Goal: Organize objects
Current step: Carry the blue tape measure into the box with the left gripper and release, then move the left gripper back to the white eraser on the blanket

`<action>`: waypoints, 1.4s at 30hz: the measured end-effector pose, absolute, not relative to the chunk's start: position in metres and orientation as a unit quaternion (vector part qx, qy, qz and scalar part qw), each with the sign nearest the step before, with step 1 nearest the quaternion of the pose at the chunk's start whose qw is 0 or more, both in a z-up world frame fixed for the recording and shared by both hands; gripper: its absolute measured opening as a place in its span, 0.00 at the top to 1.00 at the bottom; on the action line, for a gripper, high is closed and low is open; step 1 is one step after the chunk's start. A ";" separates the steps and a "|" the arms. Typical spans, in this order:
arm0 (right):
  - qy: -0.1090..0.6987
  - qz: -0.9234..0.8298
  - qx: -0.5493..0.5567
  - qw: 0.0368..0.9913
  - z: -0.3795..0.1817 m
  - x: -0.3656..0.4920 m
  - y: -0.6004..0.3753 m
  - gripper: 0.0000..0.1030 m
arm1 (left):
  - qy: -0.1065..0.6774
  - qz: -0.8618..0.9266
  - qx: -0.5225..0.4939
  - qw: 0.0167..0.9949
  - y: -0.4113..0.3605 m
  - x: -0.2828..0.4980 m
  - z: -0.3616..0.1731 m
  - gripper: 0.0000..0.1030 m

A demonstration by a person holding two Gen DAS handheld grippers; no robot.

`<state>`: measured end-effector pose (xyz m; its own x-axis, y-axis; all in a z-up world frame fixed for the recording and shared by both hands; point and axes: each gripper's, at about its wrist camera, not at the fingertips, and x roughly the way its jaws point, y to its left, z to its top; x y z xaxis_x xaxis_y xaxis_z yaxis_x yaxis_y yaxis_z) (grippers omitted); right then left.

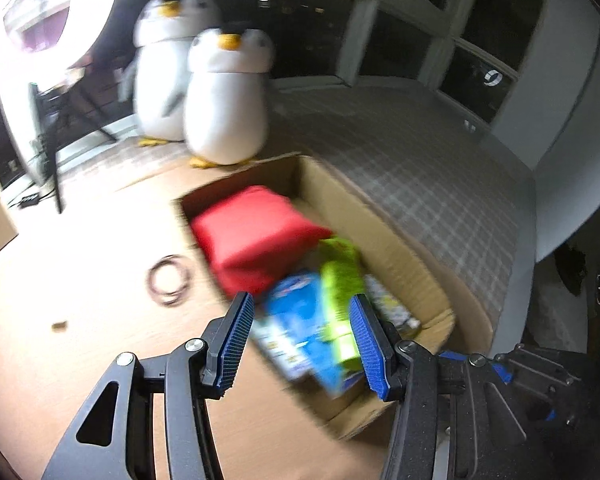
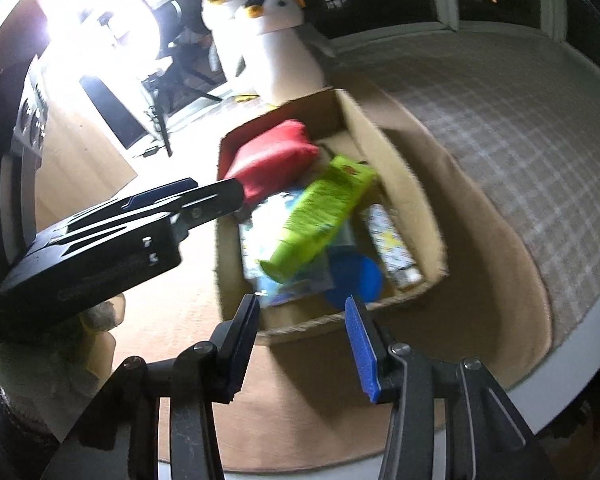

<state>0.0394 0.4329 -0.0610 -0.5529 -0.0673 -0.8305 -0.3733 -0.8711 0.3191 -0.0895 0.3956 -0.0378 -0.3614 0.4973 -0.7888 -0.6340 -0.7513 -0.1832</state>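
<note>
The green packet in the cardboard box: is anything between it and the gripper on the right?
Nothing visible. The green packet lies on top of the other things in the cardboard box, uncovered. The right gripper hangs open just outside the box's near wall. The left gripper reaches toward the red pouch, off to one side.

Box (image 1: 400, 240) contents motion-blurred, labels unreadable

The cardboard box (image 2: 396, 184) is crowded, the red pouch (image 2: 276, 160) and green carton (image 2: 320, 208) topmost.
</note>
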 end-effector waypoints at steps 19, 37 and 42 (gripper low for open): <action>0.184 0.827 -0.529 -0.046 -0.068 -0.142 0.345 0.60 | -0.020 0.861 -0.479 0.168 0.144 -0.136 -0.060 0.48; 0.116 0.774 -0.620 0.055 -0.147 -0.236 0.340 0.67 | -0.069 0.863 -0.486 0.118 0.043 -0.129 -0.073 0.48; 0.116 0.774 -0.620 0.057 -0.150 -0.237 0.342 0.67 | -0.071 0.863 -0.486 0.120 0.040 -0.130 -0.072 0.48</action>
<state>-0.2367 0.3418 -0.1505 -0.2254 -0.0555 -0.9727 -0.2326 -0.9664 0.1091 -0.1301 0.0402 -0.0721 -0.4984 0.2750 -0.8221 -0.1378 -0.9614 -0.2381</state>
